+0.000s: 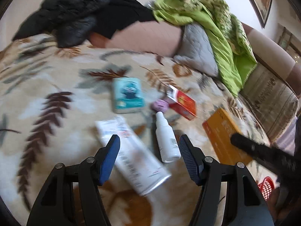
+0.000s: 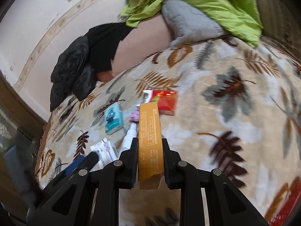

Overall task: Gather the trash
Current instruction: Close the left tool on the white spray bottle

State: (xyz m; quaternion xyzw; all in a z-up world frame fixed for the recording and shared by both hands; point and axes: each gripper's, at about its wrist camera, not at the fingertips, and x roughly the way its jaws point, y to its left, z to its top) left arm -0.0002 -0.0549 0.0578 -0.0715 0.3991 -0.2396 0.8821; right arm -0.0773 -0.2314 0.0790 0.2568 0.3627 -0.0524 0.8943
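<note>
Trash lies on a leaf-patterned blanket (image 1: 56,79). My left gripper (image 1: 149,143) is open above a white spray bottle (image 1: 167,139) and a white tube-shaped pack (image 1: 135,154), touching neither. A teal box (image 1: 128,95), a purple wad (image 1: 160,105) and a red box (image 1: 181,101) lie beyond. My right gripper (image 2: 150,145) is shut on an orange box (image 2: 149,141), which also shows in the left wrist view (image 1: 223,133). The right wrist view also shows the spray bottle (image 2: 128,135), teal box (image 2: 113,117), red box (image 2: 165,99) and white pack (image 2: 105,151).
A black jacket (image 1: 75,13), a green quilt (image 1: 216,24) and a grey pillow (image 1: 197,47) lie at the far side of the bed. A red mesh basket (image 1: 266,187) sits at the lower right, also at the corner of the right wrist view (image 2: 282,212).
</note>
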